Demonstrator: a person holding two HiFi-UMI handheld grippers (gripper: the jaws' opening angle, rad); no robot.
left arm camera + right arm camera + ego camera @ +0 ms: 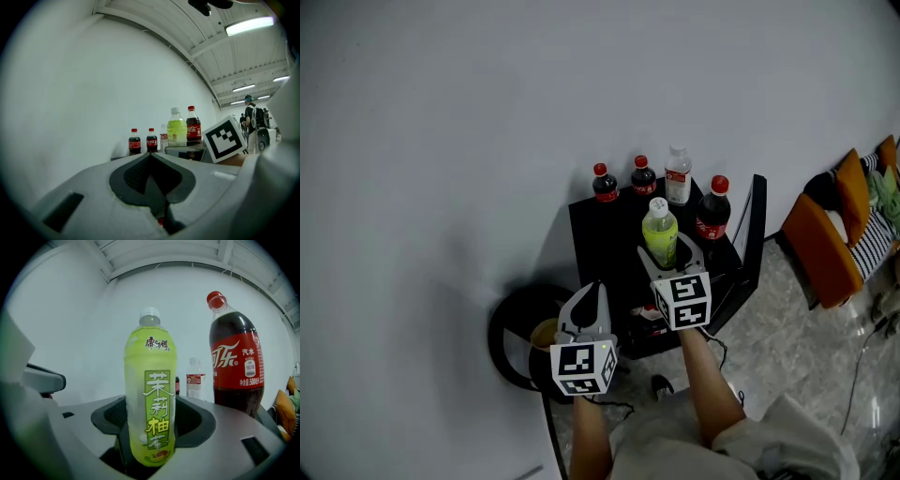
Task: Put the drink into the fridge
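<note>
Right gripper [667,257]: jaws spread wide, pads not pressing. Green tea bottle [151,394] upright between them, axis vertical, standing on black fridge top [600,234]. Left gripper [596,294] pressed together, empty, farther off.

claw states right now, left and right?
Left claw: closed, empty.
Right claw: open, with the green bottle standing between its jaws, apparently not gripped.

茉莉柚茶 on green bottle [150,394], 可乐 — 汽水 on cola bottle [236,366]
</note>
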